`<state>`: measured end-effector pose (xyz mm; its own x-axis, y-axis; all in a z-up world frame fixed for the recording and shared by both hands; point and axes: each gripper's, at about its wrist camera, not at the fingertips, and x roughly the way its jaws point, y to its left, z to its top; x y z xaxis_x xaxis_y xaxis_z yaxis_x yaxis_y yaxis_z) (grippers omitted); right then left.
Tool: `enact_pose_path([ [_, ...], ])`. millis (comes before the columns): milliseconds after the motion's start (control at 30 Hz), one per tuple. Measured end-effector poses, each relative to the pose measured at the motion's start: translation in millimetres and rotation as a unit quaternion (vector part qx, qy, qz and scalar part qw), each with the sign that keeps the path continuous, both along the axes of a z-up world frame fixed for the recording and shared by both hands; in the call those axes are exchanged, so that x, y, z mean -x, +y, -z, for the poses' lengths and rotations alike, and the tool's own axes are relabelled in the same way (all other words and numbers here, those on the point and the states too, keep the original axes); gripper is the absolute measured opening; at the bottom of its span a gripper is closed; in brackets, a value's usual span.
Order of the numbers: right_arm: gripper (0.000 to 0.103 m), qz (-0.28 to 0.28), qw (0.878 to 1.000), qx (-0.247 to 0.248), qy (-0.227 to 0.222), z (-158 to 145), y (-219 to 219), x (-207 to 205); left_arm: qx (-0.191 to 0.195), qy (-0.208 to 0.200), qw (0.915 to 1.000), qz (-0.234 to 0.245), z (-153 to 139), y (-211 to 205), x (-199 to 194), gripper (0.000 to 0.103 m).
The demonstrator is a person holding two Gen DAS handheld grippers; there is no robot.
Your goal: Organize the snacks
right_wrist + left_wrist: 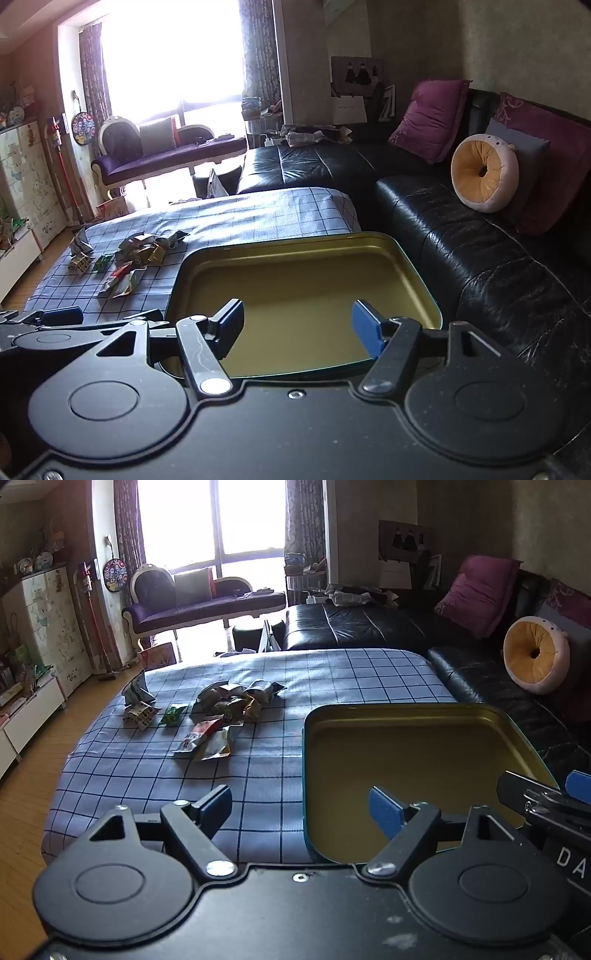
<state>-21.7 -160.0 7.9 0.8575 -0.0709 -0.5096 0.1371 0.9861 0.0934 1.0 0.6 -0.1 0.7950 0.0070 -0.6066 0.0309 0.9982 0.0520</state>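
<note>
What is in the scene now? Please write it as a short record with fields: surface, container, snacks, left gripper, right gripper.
surface: checked cloth over a low table
container: open tin, gold inside, empty, on the cloth's right side
snacks: loose packets in a heap on the cloth, left of the tin, none in it
left gripper: open, holds nothing, over the tin's left rim
right gripper: open, holds nothing, over the tin
</note>
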Motion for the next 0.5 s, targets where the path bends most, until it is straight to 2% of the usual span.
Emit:
enact_pose_path([
  [500,0.069,-0.002,1.0,-0.002,0.003,-1,0,1,-0.004,-0.01,0.9999,-0.007,-4,-1,8,0.085],
])
